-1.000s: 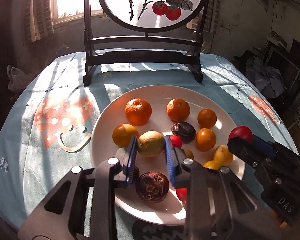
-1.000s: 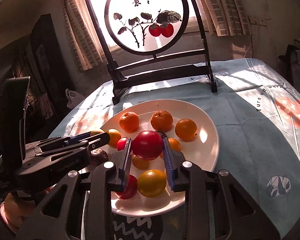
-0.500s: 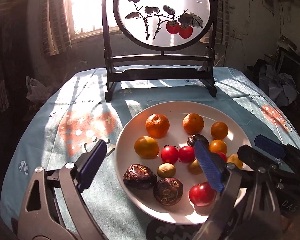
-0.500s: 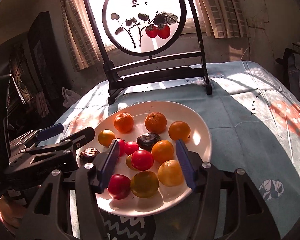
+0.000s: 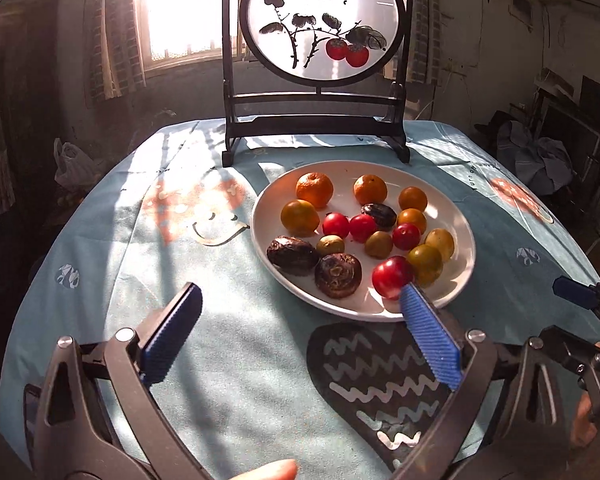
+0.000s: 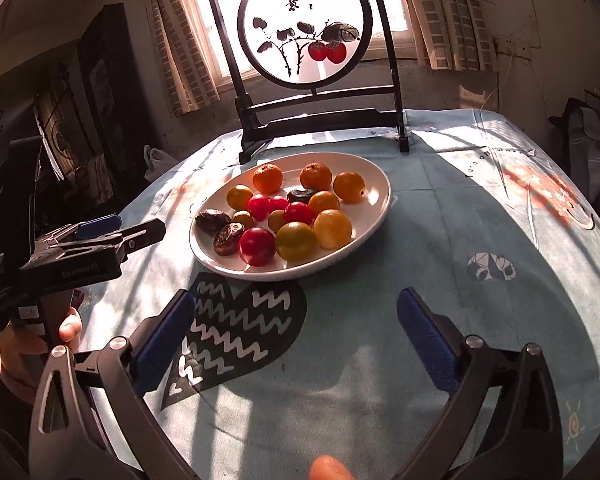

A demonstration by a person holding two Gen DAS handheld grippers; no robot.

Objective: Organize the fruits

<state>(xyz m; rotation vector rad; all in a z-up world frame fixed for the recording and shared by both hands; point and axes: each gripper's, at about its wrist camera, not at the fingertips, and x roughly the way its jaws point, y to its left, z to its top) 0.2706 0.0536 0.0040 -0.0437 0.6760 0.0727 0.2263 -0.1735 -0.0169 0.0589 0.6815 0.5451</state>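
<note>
A white plate (image 5: 462,276) (image 6: 376,228) on the blue tablecloth holds several fruits: oranges (image 5: 314,189) (image 6: 267,178), red fruits (image 5: 392,277) (image 6: 257,246), yellow-green fruits (image 6: 332,228) and dark wrinkled fruits (image 5: 337,275) (image 6: 228,239). My left gripper (image 5: 298,326) is open and empty, held back from the plate's near edge; it also shows in the right wrist view (image 6: 120,228). My right gripper (image 6: 296,322) is open and empty, above the cloth in front of the plate; it also shows at the right edge of the left wrist view (image 5: 580,312).
A round painted screen on a dark wooden stand (image 5: 320,24) (image 6: 304,28) rises behind the plate. A dark heart print (image 6: 236,332) lies on the cloth in front of the plate. The round table's edge falls away on all sides.
Both grippers have opened, let go of a greenish fruit (left) and a red fruit (right) onto the plate, and drawn back toward the table's near side.
</note>
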